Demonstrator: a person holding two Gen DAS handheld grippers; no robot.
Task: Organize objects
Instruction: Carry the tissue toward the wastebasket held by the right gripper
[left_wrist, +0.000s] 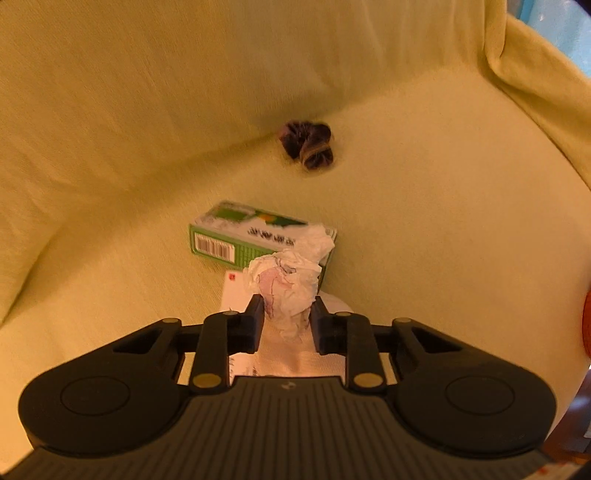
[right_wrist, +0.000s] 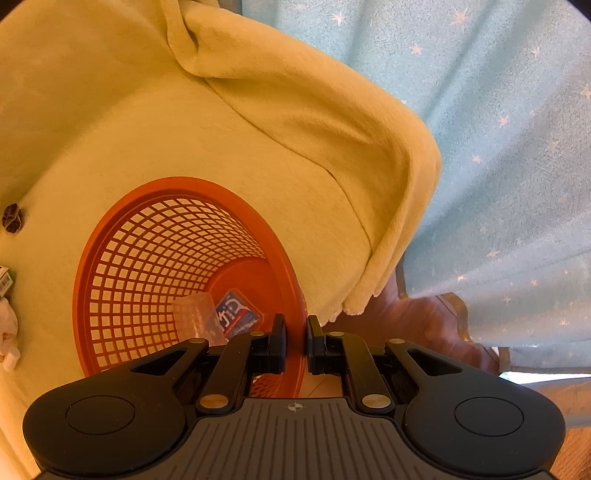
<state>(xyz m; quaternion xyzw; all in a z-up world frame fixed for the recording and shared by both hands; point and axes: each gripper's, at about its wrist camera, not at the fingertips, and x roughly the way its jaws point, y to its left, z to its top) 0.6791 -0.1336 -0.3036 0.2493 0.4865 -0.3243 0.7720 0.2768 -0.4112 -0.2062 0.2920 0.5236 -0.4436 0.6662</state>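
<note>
Partly done: orange basket (right_wrist: 92, 280) holds two packets, left gripper (left_wrist: 287, 314) clamps crumpled tissue (left_wrist: 291, 280) (right gripper (right_wrist: 295, 332) grips the rim), green box (left_wrist: 236, 236) and scrunchie (left_wrist: 308, 144) at 12 o'clock remain.

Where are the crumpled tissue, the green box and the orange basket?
crumpled tissue (left_wrist: 291, 284): left wrist view, middle of the wad.
green box (left_wrist: 236, 236): left wrist view, its top face.
orange basket (right_wrist: 155, 258): right wrist view, its mesh wall.

You've got one crumpled tissue (left_wrist: 291, 284), one green box (left_wrist: 236, 236), one white packet (left_wrist: 234, 291) under it, and one dark hair scrunchie (left_wrist: 308, 144) on the yellow cover. One orange basket (right_wrist: 110, 236) too, with two things inside: one blue packet (right_wrist: 236, 312) and one clear wrapper (right_wrist: 194, 314). Two grippers, one per hand.
</note>
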